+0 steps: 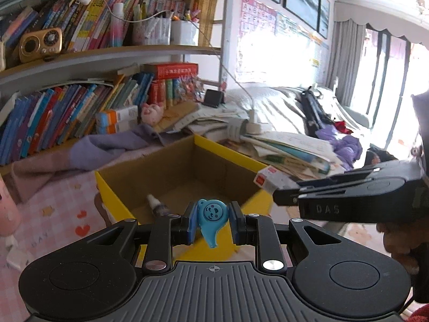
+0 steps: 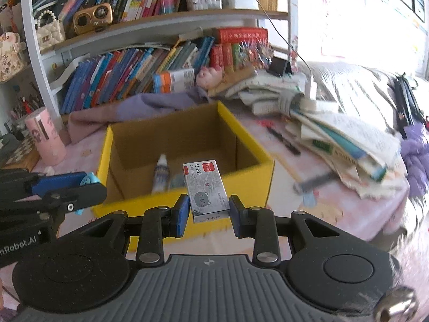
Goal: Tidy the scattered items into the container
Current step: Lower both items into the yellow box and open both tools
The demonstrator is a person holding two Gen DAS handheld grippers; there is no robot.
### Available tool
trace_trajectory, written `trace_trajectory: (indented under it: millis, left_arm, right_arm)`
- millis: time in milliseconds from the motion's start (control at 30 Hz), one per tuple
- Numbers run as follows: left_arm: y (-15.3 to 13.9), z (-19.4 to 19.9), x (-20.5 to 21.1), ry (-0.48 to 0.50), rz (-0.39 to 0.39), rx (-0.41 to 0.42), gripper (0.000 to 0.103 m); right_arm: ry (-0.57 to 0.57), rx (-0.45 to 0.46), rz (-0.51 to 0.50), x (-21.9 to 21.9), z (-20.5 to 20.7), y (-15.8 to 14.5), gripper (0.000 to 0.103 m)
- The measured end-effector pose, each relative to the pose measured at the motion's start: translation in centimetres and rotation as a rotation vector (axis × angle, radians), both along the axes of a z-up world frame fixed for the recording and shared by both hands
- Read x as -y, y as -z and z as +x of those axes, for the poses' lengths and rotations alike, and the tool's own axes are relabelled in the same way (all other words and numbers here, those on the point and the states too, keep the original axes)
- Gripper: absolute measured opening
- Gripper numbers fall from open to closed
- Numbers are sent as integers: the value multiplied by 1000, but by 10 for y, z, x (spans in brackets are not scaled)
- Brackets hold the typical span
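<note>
A yellow cardboard box (image 1: 107,187) (image 2: 106,145) stands open on the pink tablecloth. A small white glue bottle (image 1: 158,206) (image 2: 161,173) lies inside it. My left gripper (image 1: 213,221) is shut on a blue plastic toy with a smiling face (image 1: 211,218), held just above the box's near rim; it shows at the left of the right wrist view (image 2: 85,185). My right gripper (image 2: 207,212) is shut on a small grey staples box with a cat drawing (image 2: 205,190), held over the box's near rim; it also shows in the left wrist view (image 1: 268,181).
Bookshelves (image 2: 134,64) full of books stand behind the box. A purple cloth (image 1: 107,147) lies at its far side. A pile of papers and books (image 2: 335,131) and a black pen (image 2: 284,141) lie to the right. A pink cup (image 2: 45,139) stands at the left.
</note>
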State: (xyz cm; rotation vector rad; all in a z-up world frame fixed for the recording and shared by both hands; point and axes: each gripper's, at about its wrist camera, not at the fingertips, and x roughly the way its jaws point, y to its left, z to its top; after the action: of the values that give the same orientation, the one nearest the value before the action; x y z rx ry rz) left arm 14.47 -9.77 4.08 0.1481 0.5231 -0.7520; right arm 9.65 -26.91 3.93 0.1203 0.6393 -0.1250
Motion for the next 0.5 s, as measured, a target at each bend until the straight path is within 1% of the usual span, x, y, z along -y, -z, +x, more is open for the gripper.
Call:
trace_trajectory:
  millis: [100, 233, 500]
  left_arm:
    - [1, 16, 10, -30, 10, -1, 23]
    - [7, 38, 25, -73, 29, -17, 23]
    - [27, 73, 49, -151, 84, -74, 23]
  right_arm:
    - [-27, 2, -8, 12, 25, -2, 30]
    - [-76, -23, -17, 26, 59, 1, 30]
    - [-212, -113, -17, 41, 123, 22, 30]
